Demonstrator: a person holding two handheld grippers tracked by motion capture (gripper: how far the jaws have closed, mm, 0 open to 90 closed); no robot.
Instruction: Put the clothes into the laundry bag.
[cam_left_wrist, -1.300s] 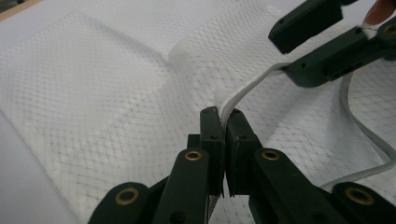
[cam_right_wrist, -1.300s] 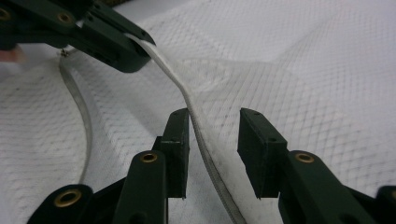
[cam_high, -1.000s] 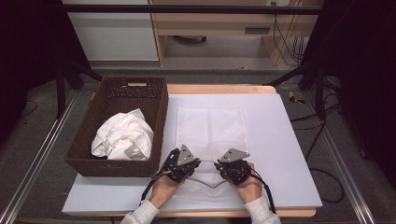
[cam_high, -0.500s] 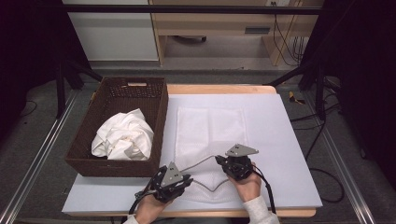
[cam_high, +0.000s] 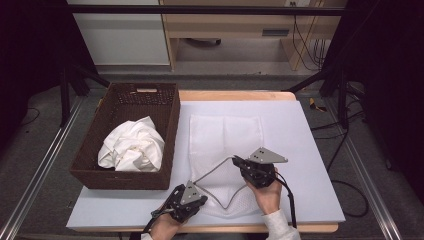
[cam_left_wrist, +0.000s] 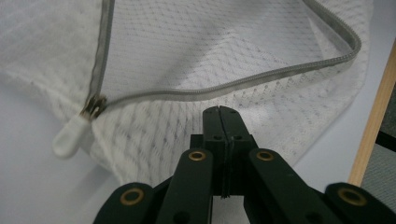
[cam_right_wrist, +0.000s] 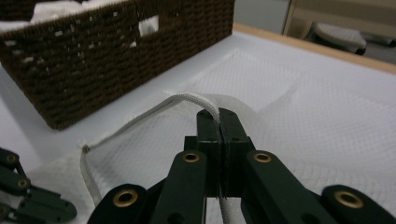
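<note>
Opening step: white mesh zippered laundry bag (cam_high: 225, 150) at worktop centre. Right claw (cam_high: 234, 161) pinches its grey zipper edge (cam_right_wrist: 187, 99), lifted; left claw (cam_high: 192, 189) at 7 o'clock pinches mesh. Next: spread mouth wider.

1. A lab-style recording station: the desk (cam_high: 310, 150) stands inside a frame of metal rails (cam_high: 37, 170).
2. Black curtains (cam_high: 30, 60) flank both sides.
3. Loose cables (cam_high: 305, 45) hang beyond the desk's far edge, beside plain wooden furniture (cam_high: 225, 25).
</note>
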